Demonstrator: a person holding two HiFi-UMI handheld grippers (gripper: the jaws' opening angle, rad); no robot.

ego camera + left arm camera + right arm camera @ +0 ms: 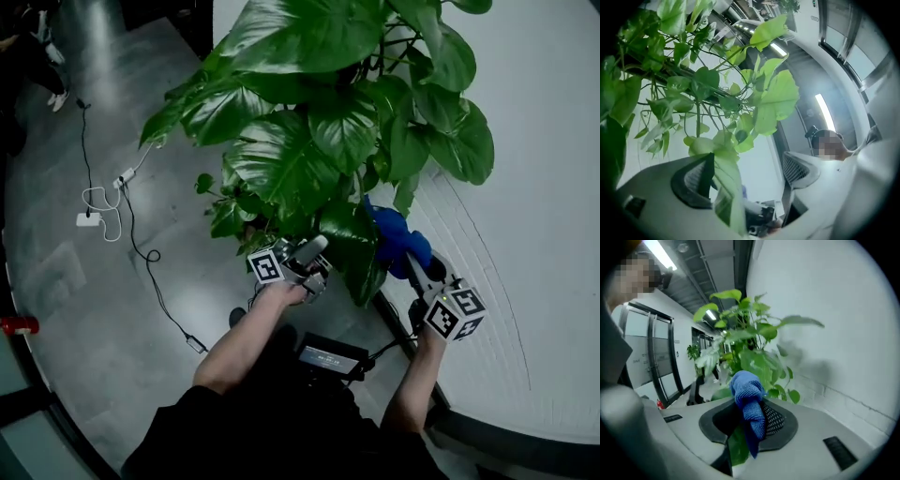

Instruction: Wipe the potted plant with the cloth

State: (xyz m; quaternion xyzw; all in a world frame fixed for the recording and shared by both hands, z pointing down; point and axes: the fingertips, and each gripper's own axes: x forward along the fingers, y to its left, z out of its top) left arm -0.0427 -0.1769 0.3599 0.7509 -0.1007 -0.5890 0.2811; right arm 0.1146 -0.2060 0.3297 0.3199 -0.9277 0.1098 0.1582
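The potted plant (319,122) fills the upper middle of the head view with broad green leaves. One long leaf (359,251) hangs down between my two grippers. My left gripper (312,253) is at that leaf's left side; in the left gripper view it (745,180) stands open, with a pale leaf (725,187) lying against its left jaw. My right gripper (419,261) is shut on a blue cloth (396,236), which bunches up out of the jaws (747,397). A dark leaf (737,447) shows just under the cloth. The pot is hidden.
A white curved wall (544,216) rises at the right, close behind the plant. On the grey floor lie black and white cables with a plug block (89,217) at the left. A black box (328,357) sits near my feet. A red object (19,325) is at the far left edge.
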